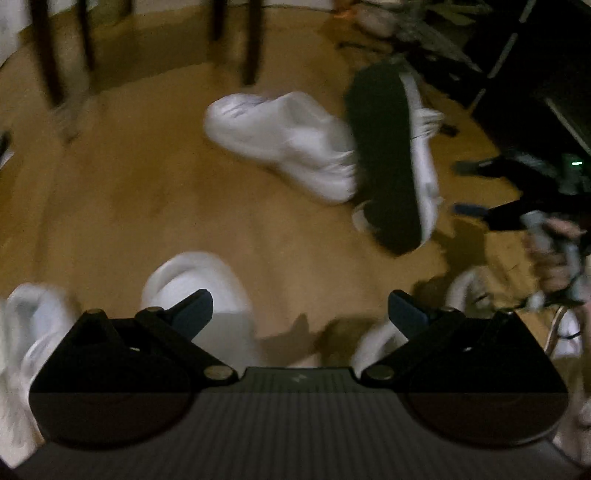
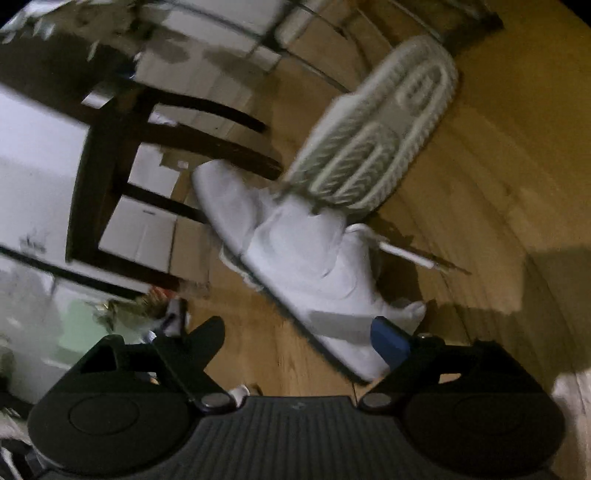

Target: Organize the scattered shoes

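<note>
Several white shoes lie scattered on the wooden floor (image 1: 147,184). In the left wrist view one white sneaker (image 1: 280,144) lies ahead, and a dark-soled white shoe (image 1: 388,158) is tipped on its side against it. More white shoes (image 1: 199,280) lie just under my left gripper (image 1: 301,308), which is open with nothing between its fingers. My right gripper (image 1: 469,188), held by a hand (image 1: 554,254), reaches in from the right. In the right wrist view my right gripper (image 2: 297,336) is open; a white shoe (image 2: 295,258) has its heel by the blue pad (image 2: 388,339). A pale-soled shoe (image 2: 376,136) leans behind it.
Dark chair legs (image 1: 251,44) stand at the far side of the floor, and a dark chair (image 2: 110,166) with white boxes (image 2: 147,229) behind it is on the left. Dark furniture (image 1: 535,74) and plant leaves (image 1: 424,33) fill the far right. Both views are blurred.
</note>
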